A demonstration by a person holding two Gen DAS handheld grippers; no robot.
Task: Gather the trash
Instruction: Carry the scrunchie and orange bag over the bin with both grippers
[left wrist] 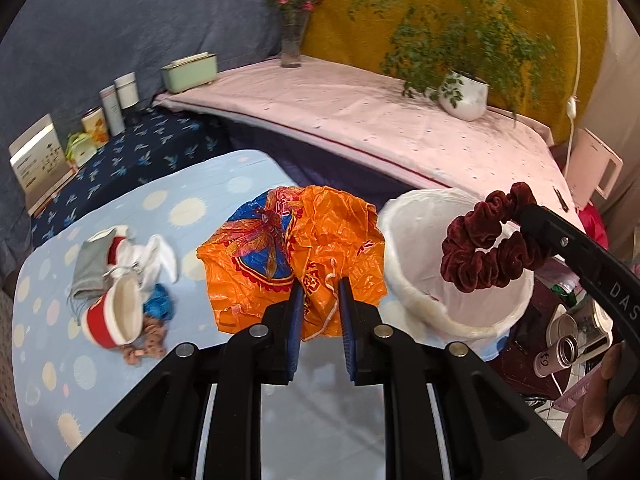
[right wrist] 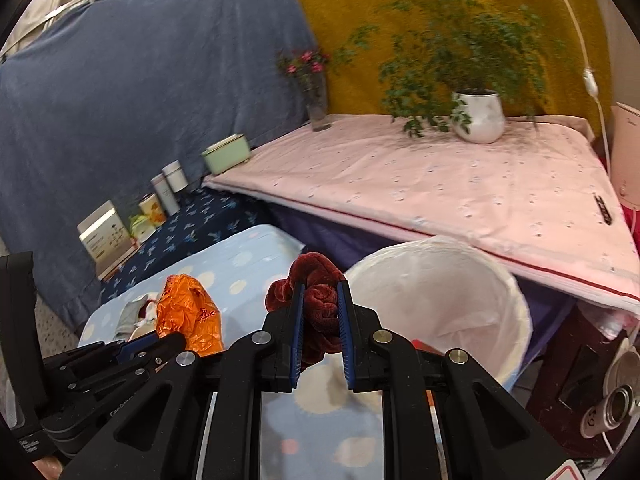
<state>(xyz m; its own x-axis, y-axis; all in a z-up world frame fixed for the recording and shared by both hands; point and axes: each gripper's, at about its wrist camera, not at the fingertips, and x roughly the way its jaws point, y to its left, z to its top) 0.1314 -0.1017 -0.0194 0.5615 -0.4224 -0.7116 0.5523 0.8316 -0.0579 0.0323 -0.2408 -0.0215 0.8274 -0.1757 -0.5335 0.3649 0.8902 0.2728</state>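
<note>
Right gripper [right wrist: 320,320] clenched on a dark red velvet scrunchie [left wrist: 486,240], held above the open mouth of the white-lined trash bin [left wrist: 404,240]. Best released only once squarely over the liner, clear of the near rim, so nothing snags or drops outside. Left gripper [left wrist: 320,312] closed on a crumpled orange plastic bag [left wrist: 288,248], just left of the bin; to be lifted high enough to clear the rim. Left of the bag: a tipped red paper cup [left wrist: 114,316] and wrappers, not yet collected.

Left wrist view: close above orange bag [left wrist: 292,256], facing pink table [left wrist: 360,120]. Right wrist view: near lined bin [right wrist: 516,304], same direction. Shared: bin, bag, table.
</note>
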